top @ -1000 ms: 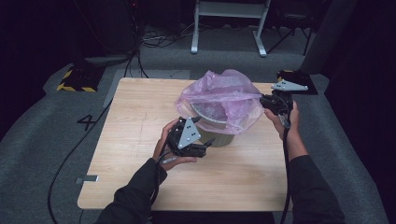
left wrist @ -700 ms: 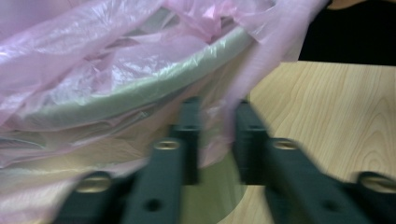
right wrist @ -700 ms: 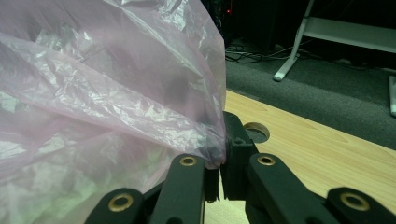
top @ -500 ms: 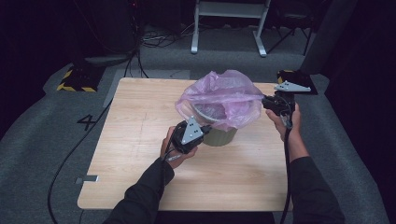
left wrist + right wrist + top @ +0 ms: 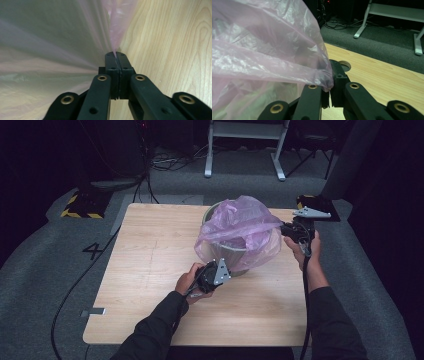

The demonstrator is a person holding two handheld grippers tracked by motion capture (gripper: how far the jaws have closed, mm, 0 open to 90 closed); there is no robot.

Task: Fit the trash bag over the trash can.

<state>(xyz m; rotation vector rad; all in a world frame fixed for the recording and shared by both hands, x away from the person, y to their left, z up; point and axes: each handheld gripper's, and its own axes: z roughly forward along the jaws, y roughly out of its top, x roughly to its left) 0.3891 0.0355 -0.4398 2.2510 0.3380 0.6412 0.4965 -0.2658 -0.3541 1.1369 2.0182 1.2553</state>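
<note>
Bag (image 5: 240, 227) of thin pink see-through plastic sits draped over a grey bin (image 5: 235, 262) at the centre of the high view, on the far middle of the pale wooden counter (image 5: 150, 265). Its film is crinkled and glossy, billowing up above the bin's rim in a loose dome, with the grey wall showing dimly through it. The left gripper (image 5: 227, 270), low and just left of the bin's foot, has just been closing; in the left gripper view its jaws are clenched on a pinched fold of the bag (image 5: 115, 37), the film fanning out taut toward the upper left of that frame. The right gripper (image 5: 285, 230), at the right of the bin and near its rim, is clenched on the bag's edge (image 5: 325, 82), which bunches at the jaw tips in the right gripper view.
</note>
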